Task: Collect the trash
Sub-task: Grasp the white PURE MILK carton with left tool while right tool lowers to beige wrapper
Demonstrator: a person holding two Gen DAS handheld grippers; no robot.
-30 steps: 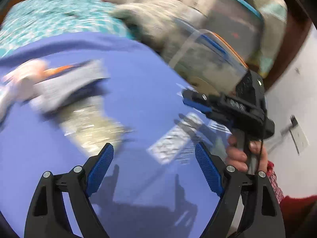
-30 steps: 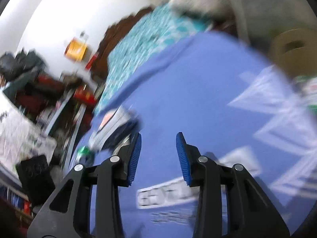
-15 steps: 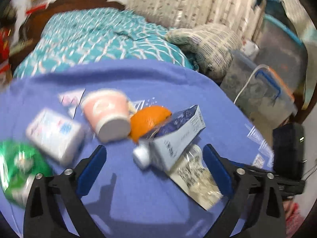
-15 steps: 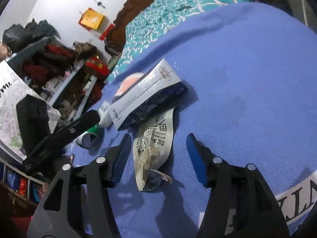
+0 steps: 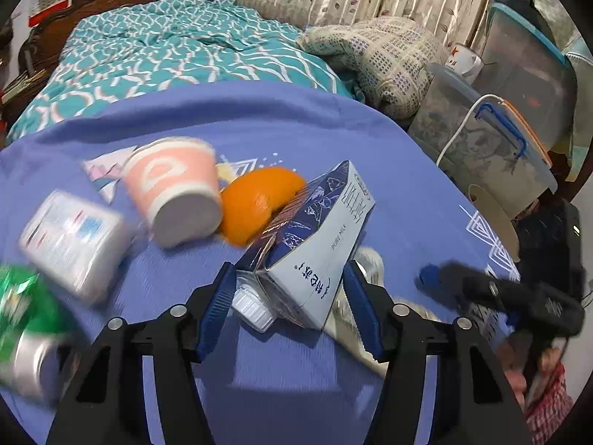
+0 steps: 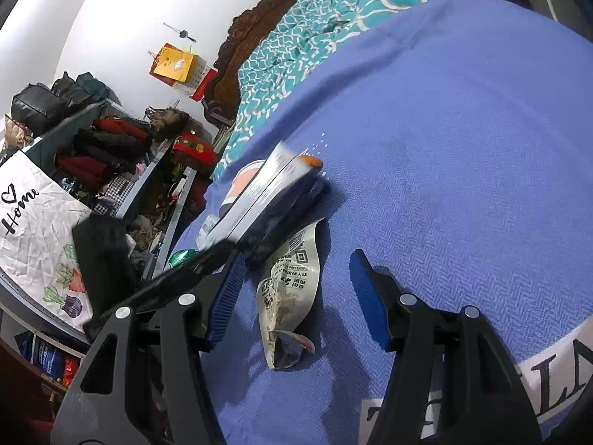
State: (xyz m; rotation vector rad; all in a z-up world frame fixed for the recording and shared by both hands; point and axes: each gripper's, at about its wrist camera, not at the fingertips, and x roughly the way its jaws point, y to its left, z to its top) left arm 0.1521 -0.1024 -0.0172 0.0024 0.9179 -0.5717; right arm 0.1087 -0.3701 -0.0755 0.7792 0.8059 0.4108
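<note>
A blue-and-white milk carton (image 5: 315, 244) lies on the blue cloth (image 5: 296, 129). My left gripper (image 5: 289, 270) is closing on its capped end, and both blue pads touch its sides. In the right wrist view the carton (image 6: 267, 193) is blurred while the left gripper's finger (image 6: 200, 259) sits at its near end. A crumpled silver snack wrapper (image 6: 292, 289) lies flat between the fingers of my right gripper (image 6: 296, 259), which is open and clear of it. The wrapper's edge (image 5: 370, 259) peeks out under the carton. The right gripper (image 5: 481, 289) shows blurred at the right.
A pink paper cup (image 5: 174, 185) on its side, an orange peel (image 5: 255, 204), a white tissue pack (image 5: 70, 237) and a green can (image 5: 22, 319) lie left of the carton. Plastic storage boxes (image 5: 481, 141) stand at the right; a teal quilt (image 5: 178, 44) lies behind.
The left wrist view swung onto the trash pile, and its jaws widened, then narrowed around the milk carton. The right jaws spread wider and came down around the silver wrapper.
</note>
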